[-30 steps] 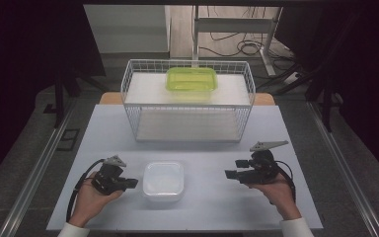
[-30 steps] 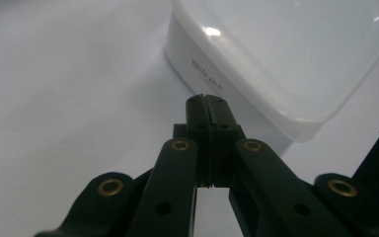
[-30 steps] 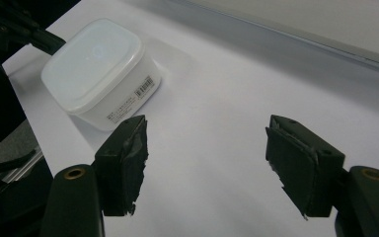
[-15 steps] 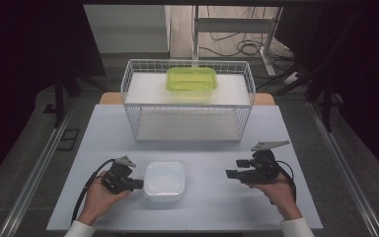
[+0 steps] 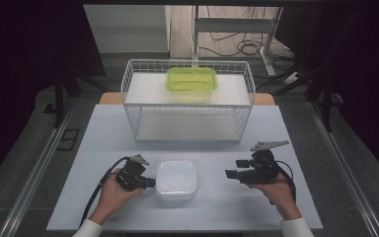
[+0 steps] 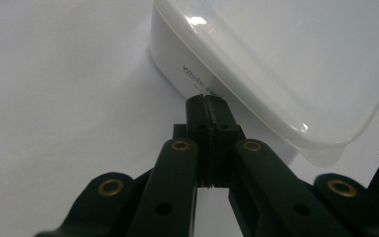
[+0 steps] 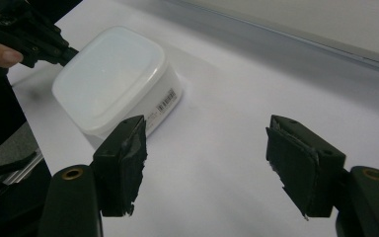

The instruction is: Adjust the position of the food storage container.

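The left gripper (image 5: pixel 150 183) is lying low near the front edge of the white table (image 5: pixel 103 128), left of centre, with its 2 jaws pressed together and holding nothing. Its tip is pointing at the left side wall of the white lidded container (image 5: pixel 176 178) and sitting just beside it; in the left gripper view the closed jaw tips are ending right at the container's (image 6: pixel 286 64) wall near its lower edge, though contact cannot be told. The container is standing flat on the table near the middle of the front edge, between the 2 grippers. To its right, the right gripper (image 5: pixel 228 174) is hovering well apart from it, jaws standing wide and empty. In the right gripper view the container (image 7: pixel 113 79) is lying beyond the left finger (image 7: pixel 123 158), outside the gap.
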A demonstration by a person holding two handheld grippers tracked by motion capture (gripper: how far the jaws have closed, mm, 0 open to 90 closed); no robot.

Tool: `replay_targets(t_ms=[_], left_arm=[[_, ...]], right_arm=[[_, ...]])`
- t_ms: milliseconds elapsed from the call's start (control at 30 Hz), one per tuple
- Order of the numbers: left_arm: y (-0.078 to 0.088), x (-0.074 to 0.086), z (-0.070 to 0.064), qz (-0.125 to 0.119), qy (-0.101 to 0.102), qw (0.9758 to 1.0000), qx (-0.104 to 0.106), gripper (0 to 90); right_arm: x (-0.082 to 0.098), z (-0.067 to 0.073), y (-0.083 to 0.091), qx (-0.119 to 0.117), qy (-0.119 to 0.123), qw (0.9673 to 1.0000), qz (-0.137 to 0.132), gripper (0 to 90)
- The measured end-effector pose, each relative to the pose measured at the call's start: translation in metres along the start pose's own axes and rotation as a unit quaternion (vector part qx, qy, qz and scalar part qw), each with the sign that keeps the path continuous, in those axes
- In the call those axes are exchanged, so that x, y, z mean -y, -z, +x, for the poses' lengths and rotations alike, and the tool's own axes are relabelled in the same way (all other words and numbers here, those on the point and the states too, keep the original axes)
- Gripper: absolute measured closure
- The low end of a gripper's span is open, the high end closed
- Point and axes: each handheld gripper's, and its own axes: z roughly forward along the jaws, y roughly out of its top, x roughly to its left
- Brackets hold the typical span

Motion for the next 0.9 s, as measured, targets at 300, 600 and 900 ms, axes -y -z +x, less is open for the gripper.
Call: replay_targets(t_ms=[300,600,900], left_arm=[[-0.016,-0.015,-0.008,0.002,-0.006,1.0000,0.003,90.0],[-0.018,-0.018,-0.009,0.000,-0.002,0.9999,-0.011,90.0],[0.020,-0.006,-0.004,-0.061,0.024,0.9974,-0.032,81.2]], right_arm=[[0.000,0.001,-0.002,0.000,0.002,1.0000,0.003,31.6],[0.001,0.000,-0.002,0.000,0.001,1.0000,0.004,31.0],[0.002,0.001,-0.005,0.018,-0.018,0.9996,-0.007,24.4]])
